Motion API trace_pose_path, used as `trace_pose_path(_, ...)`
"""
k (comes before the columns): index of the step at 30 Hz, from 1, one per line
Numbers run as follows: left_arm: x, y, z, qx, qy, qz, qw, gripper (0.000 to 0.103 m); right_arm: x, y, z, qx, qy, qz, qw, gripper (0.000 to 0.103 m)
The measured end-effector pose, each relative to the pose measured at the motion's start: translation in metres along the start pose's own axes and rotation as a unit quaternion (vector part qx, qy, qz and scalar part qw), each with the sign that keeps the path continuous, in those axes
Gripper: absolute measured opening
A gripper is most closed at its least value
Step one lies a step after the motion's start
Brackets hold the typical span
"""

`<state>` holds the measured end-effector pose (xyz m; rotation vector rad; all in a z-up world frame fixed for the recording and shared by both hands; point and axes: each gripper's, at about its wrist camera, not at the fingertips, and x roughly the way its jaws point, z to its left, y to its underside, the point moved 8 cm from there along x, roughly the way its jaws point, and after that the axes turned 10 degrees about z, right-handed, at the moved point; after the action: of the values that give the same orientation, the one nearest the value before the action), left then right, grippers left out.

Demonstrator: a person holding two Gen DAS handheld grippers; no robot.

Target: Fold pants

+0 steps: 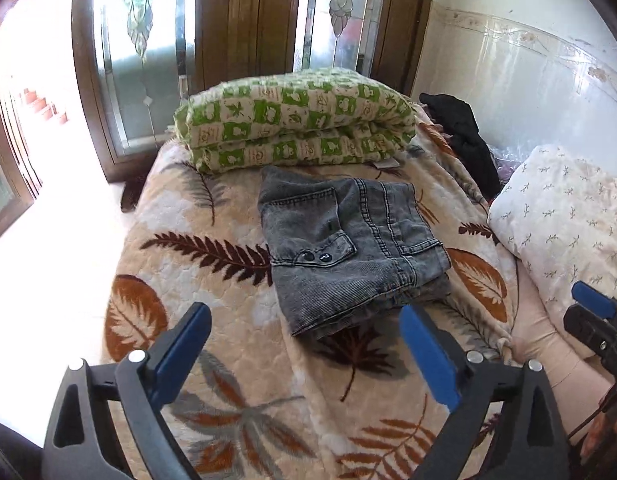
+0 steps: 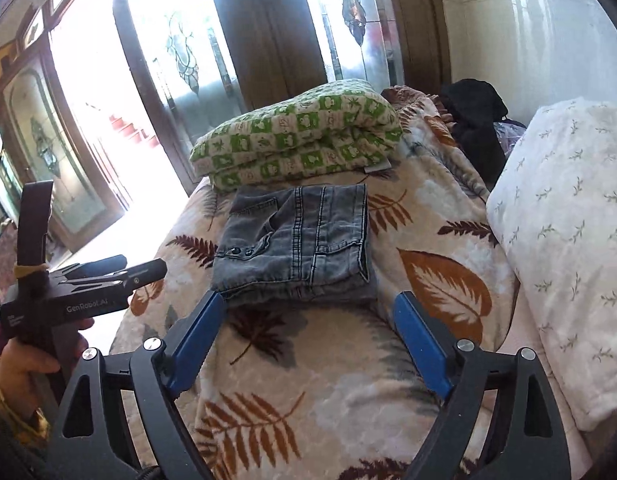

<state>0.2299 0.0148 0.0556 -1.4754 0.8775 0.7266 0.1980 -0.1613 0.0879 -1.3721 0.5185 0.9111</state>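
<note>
The grey denim pants [image 1: 350, 248] lie folded into a compact rectangle on the cream blanket printed with brown and rust leaves [image 1: 236, 360], its near edge facing both tools. The left gripper [image 1: 304, 344] hangs just short of that edge, blue-padded jaws spread wide with nothing between them. The right gripper [image 2: 308, 334] likewise stands wide and empty, its fingertips either side of the bundle's near edge, pressing on nothing.

Behind the pants and just touching their far edge sits a folded green-and-white checked quilt [image 1: 296, 120]. To the right, a white pillow with small sprigs [image 1: 564, 220] crowds the bed's side, and a black garment [image 1: 468, 136] is heaped by the wall. Open blanket runs left of the pants to the bed's edge, and in front too. No containers here.
</note>
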Motion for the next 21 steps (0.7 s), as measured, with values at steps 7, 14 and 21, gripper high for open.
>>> trace_pose_path(7,-0.013,0.020,0.003,0.013,-0.010,-0.005,0.9998,0.103,-0.002,0.018,0.015,-0.010,-0.001,-0.003,1.000,0.096)
trace_pose_path(14,-0.017,0.049,0.000,0.021,-0.017,-0.002,0.9996,0.103,-0.003,0.042,0.024,-0.039,0.025,-0.004,0.999,0.100)
trace_pose_path(21,-0.014,0.063,-0.014,0.040,-0.012,0.003,0.9991,0.103,-0.012,0.055,0.023,-0.031,0.031,-0.009,0.999,0.101)
